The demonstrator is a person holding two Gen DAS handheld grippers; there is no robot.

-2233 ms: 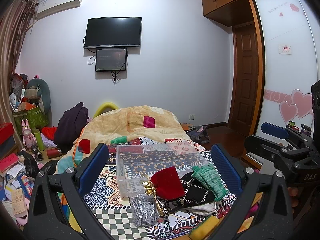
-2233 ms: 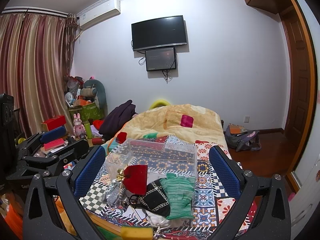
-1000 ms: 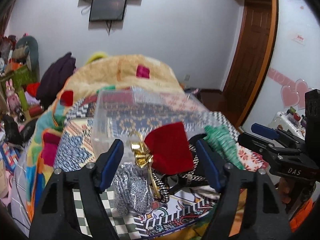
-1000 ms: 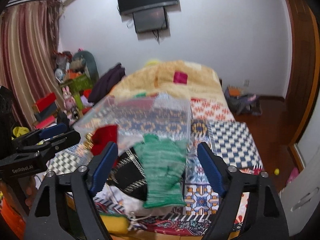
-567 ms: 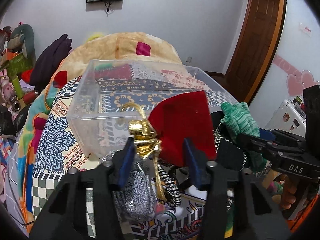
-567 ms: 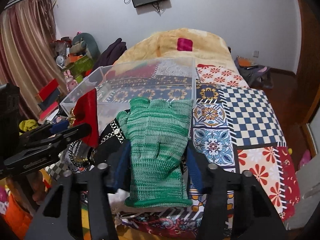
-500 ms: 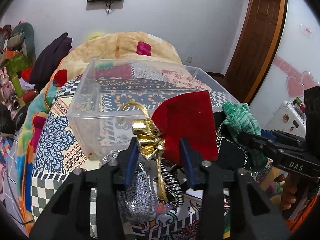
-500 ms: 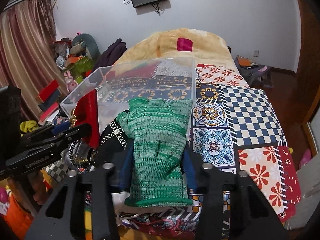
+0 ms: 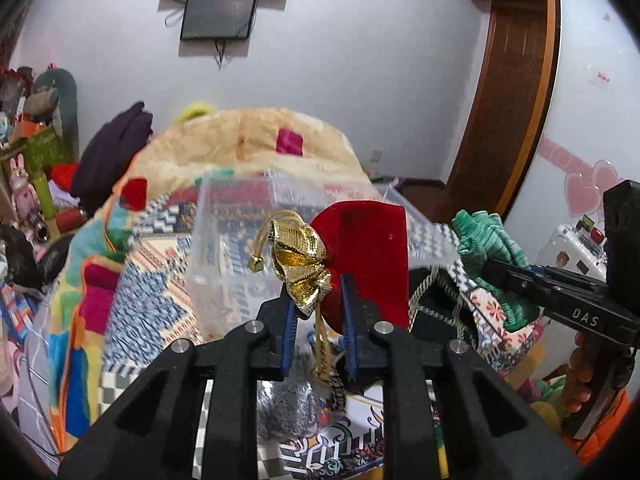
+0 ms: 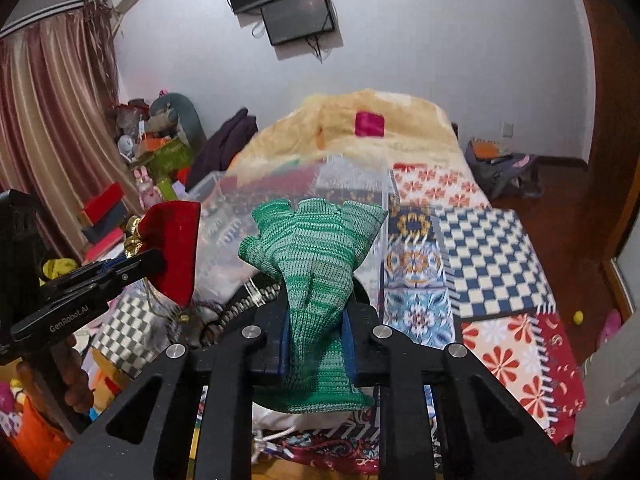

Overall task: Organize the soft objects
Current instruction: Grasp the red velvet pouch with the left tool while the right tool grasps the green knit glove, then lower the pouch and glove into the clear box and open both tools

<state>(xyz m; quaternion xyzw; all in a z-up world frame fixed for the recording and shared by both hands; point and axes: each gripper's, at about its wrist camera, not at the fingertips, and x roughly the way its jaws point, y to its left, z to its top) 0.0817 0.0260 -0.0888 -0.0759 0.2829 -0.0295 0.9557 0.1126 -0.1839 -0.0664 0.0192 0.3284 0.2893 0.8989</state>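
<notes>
Both grippers were open above the pile a moment ago; now both are closed and lifted. The left gripper (image 9: 318,312) pinches the gold neck of the red velvet pouch (image 9: 366,256); the right gripper (image 10: 316,320) clamps the green knit glove (image 10: 316,248). Both hang near the front edge of the clear plastic bin (image 9: 240,248) on the bed (image 10: 488,248), so dropping in likely comes next.

A red velvet pouch with gold ribbon (image 9: 362,256) is clamped in the left gripper (image 9: 318,304), held before a clear rectangular plastic bin (image 9: 224,236); a green knitted glove (image 9: 490,252) is gripped by the right gripper (image 9: 516,276).
</notes>
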